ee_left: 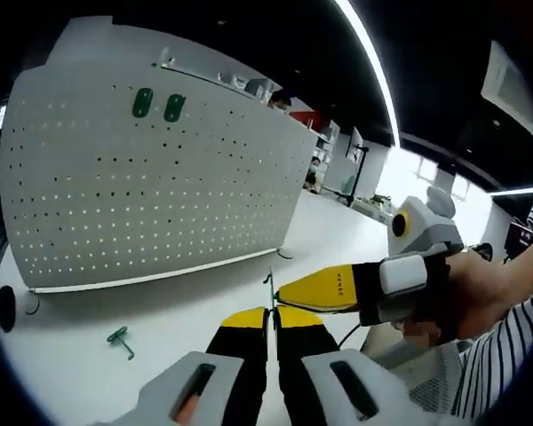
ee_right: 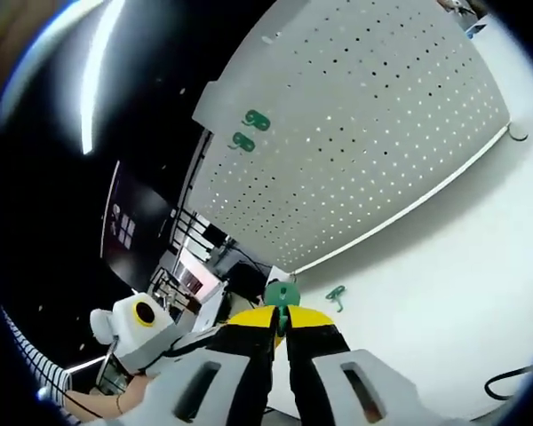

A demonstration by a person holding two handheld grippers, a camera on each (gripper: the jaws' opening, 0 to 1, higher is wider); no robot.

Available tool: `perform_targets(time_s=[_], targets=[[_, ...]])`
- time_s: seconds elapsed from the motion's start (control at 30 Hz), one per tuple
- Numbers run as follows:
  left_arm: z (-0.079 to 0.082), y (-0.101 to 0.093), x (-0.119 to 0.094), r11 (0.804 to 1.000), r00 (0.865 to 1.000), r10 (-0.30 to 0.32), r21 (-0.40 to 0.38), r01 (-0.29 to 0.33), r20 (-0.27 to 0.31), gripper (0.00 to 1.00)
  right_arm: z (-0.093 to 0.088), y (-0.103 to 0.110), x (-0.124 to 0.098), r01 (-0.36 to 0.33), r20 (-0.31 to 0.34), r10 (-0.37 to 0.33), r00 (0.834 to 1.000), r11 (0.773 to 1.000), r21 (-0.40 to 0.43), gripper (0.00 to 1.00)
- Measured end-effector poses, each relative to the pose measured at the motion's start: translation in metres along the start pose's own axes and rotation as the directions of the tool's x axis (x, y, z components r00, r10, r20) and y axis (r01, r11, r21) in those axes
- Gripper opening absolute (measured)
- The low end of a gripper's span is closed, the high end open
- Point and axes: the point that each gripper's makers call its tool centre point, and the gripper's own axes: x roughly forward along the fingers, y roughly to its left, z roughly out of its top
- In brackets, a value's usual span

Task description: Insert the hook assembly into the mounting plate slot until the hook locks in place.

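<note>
left tool (ee_left: 271,312) pinching thin green hook (ee_left: 270,286) at tips | right tool (ee_right: 281,324) pinching green hook assembly (ee_right: 282,295) | white pegboard (ee_left: 151,177) ahead | spare green hook (ee_left: 120,339) on bench (ee_left: 186,311), forward-left

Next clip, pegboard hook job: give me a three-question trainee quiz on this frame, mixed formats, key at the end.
1. True or false: two green plates are already mounted near the top of the white pegboard.
2. Multiple choice: where is the loose green hook? A) on the white table near the pegboard's base B) hanging on the pegboard C) on the floor
3. Fill in: the right gripper is shut on a ____ part.

Key: 1 true; 2 A; 3 green.
</note>
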Motion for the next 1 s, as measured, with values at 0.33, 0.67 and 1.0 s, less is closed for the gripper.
perform_targets(time_s=[0.33, 0.67, 1.0], targets=[[-0.001, 0.007, -0.009, 0.996, 0.999, 0.028, 0.079, -0.031, 0.031, 0.03, -0.006, 0.01, 0.009, -0.021, -0.047, 0.018, 0.999, 0.998, -0.061, 0.01], [-0.001, 0.017, -0.024, 0.999, 0.998, 0.042, -0.013, -0.041, 0.052, 0.04, -0.016, 0.024, 0.018, -0.074, -0.112, 0.055, 0.992, 0.981, -0.178, 0.01], [0.0, 0.031, -0.041, 0.993, 0.993, 0.079, -0.095, -0.071, 0.083, 0.28, -0.019, 0.038, 0.02, -0.122, -0.122, 0.087, 0.989, 0.941, -0.317, 0.01]])
